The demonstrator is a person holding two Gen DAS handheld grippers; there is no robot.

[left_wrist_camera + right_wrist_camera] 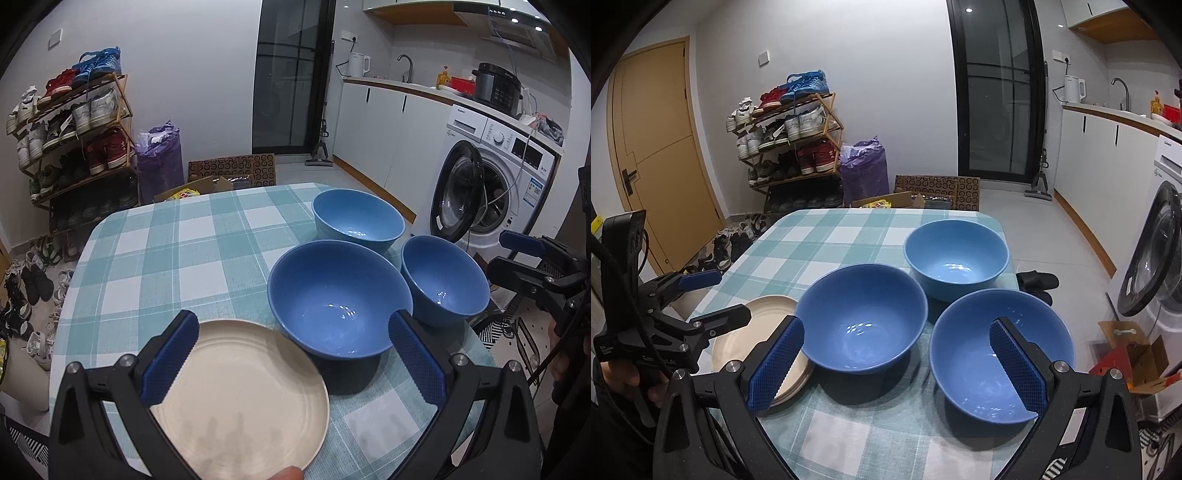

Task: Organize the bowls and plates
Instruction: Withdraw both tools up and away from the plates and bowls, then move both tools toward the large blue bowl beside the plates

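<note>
While both sets of jaws stand wide apart, neither grips anything. The left gripper [291, 345] hovers over the near edge of the checked tablecloth [192, 240], its left pad above the rim of the cream plate [240, 402], its right pad in front of the large blue bowl [338, 301]; contact cannot be confirmed. The right gripper [895, 363] hangs over the near blue bowl [979, 354], one pad above its interior, apparently clear of it. Beyond lies the far light-blue bowl [955, 258].

The right wrist view shows the cream plate to be a stack of plates [761, 332], a tan door [657, 147], and the left gripper from the side, held in a hand [624, 380]. Only the left wrist view shows the washing machine [495, 177] in full, with a black cooker [498, 86] above it.
</note>
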